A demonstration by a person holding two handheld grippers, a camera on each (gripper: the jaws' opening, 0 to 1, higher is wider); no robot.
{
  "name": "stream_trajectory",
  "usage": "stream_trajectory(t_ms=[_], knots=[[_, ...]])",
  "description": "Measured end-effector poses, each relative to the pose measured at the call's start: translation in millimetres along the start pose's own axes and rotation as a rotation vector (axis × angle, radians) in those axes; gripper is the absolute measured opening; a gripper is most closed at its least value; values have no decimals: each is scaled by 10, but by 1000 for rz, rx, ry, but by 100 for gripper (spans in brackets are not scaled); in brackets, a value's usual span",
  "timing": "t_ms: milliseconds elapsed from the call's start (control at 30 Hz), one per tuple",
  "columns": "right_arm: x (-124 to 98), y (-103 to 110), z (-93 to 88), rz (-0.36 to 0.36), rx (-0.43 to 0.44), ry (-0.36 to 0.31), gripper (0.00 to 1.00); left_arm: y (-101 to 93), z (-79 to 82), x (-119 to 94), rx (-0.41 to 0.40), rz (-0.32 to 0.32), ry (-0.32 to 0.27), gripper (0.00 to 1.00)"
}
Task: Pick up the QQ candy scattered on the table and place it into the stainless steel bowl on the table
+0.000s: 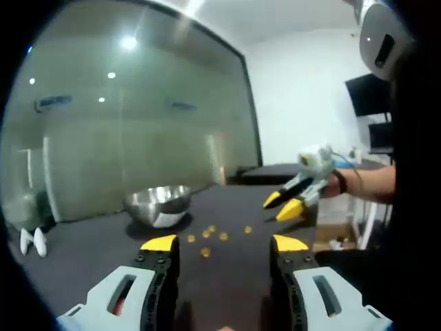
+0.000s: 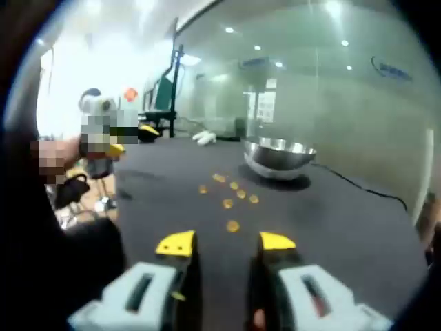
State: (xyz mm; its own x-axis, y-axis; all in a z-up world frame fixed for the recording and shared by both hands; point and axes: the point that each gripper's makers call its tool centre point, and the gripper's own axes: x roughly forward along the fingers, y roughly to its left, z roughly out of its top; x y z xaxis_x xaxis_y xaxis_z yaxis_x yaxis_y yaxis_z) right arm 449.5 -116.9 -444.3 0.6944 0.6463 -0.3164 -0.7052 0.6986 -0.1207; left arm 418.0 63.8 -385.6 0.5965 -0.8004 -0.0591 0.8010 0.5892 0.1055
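Note:
Several small orange QQ candies (image 1: 206, 235) lie loose on the dark table (image 1: 96, 241), just ahead of my left gripper (image 1: 224, 243), which is open and holds nothing. Behind them to the left stands the stainless steel bowl (image 1: 159, 203). A hand holds my right gripper (image 1: 281, 205) above the table's right side. In the right gripper view the candies (image 2: 234, 194) are scattered between the open, bare right gripper (image 2: 227, 242) and the bowl (image 2: 279, 157). The left gripper (image 2: 131, 138) hovers at the far left.
A glass wall (image 1: 138, 117) runs behind the table. White glove-like items (image 1: 33, 241) (image 2: 204, 138) lie near the table's far edge. A black cable (image 2: 358, 187) trails across the table (image 2: 344, 227) past the bowl. A person's dark sleeve (image 1: 413, 207) is at the right.

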Motion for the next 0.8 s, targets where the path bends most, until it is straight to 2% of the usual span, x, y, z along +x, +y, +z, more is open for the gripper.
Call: stream_trajectory(t_ms=[433, 567, 800], knots=[[-54, -41, 41, -1, -6, -10, 35, 3, 9, -2, 6, 6, -2, 53], [-78, -55, 20, -12, -14, -2, 35, -74, 13, 38, 21, -27, 13, 53], [-130, -71, 38, -20, -12, -10, 36, -58, 66, 41, 30, -23, 0, 53]])
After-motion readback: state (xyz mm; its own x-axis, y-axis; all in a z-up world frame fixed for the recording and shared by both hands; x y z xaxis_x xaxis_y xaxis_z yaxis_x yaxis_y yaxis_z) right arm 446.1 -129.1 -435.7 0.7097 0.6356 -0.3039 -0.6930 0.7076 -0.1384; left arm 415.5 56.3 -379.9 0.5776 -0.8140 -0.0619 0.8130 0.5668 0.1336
